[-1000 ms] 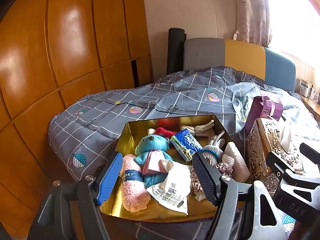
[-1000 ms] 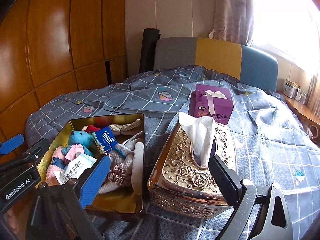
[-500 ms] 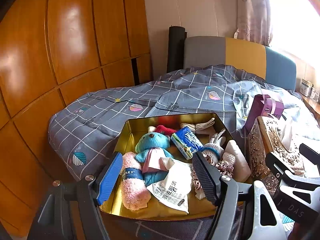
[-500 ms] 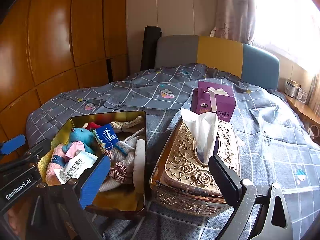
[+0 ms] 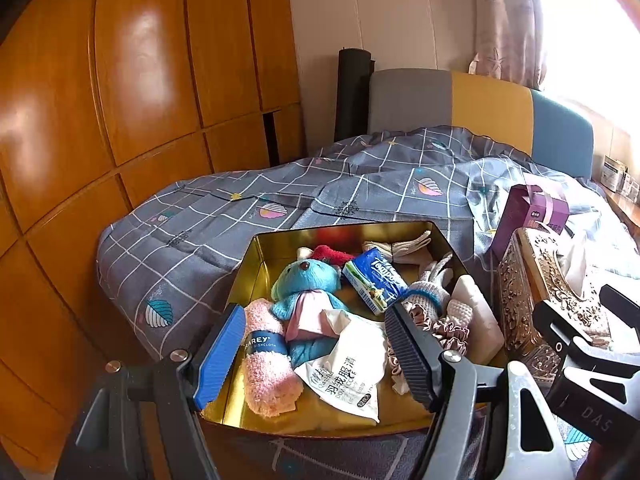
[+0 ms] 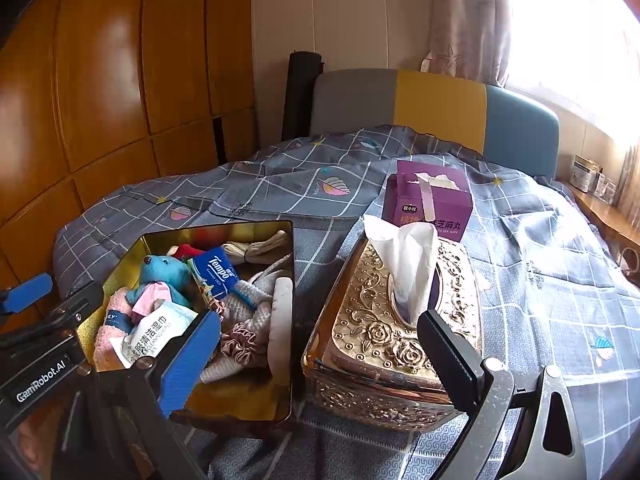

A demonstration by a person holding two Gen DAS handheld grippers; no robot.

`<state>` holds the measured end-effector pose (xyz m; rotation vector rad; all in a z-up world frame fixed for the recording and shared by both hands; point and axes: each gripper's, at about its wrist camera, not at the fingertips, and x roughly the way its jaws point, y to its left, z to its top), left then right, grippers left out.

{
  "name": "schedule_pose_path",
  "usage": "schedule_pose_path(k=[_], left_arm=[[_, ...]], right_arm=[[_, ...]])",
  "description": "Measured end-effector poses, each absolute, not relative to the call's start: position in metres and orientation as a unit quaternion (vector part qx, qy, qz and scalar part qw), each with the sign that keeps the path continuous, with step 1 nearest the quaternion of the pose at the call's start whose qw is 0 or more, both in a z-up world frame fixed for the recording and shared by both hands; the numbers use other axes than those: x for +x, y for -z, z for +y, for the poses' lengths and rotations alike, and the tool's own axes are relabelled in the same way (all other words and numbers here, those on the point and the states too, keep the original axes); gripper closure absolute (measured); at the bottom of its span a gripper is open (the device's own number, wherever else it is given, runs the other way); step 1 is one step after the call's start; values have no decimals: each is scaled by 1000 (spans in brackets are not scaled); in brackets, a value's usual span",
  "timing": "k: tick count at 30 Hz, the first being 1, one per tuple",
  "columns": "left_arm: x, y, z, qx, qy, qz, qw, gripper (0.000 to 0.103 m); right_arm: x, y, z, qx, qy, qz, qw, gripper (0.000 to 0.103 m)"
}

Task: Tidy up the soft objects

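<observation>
A gold tin on the bed holds soft things: a blue plush toy, a pink rolled towel, a white wipes packet, a blue Tempo tissue pack, a pink scrunchie and knitted items. My left gripper is open and empty, hovering over the tin's near edge. My right gripper is open and empty, in front of the gap between the tin and the tissue box.
An ornate gold tissue box with a tissue sticking up stands right of the tin. A purple carton sits behind it. The grey checked bedspread spreads beyond. Wooden wardrobe doors line the left.
Both grippers have pulled back and risen slightly, so the tin and tissue box sit a little lower in view. Both stay open; nothing was taken or let go.
</observation>
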<state>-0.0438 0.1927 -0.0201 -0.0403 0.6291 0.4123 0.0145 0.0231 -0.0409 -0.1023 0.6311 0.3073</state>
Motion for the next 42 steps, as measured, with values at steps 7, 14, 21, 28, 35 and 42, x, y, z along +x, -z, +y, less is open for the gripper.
schedule_pose_path(k=[7, 14, 21, 28, 35, 42], left_arm=[[-45, 20, 193, -22, -201, 307, 930, 30], [-47, 21, 193, -23, -201, 308, 930, 30], [-47, 23, 193, -19, -199, 313, 928, 30], [-48, 23, 192, -16, -194, 314, 929, 30], [-47, 25, 192, -23, -188, 318, 929, 30], [-51, 26, 199, -42, -200, 309, 929, 30]], right_arm=[[14, 42, 25, -53, -151, 310, 937, 3], [13, 43, 26, -53, -150, 310, 937, 3], [13, 42, 26, -53, -150, 310, 937, 3], [12, 42, 26, -55, -150, 309, 938, 3], [11, 42, 26, -57, -150, 309, 938, 3], [10, 42, 24, -58, -150, 307, 938, 3]])
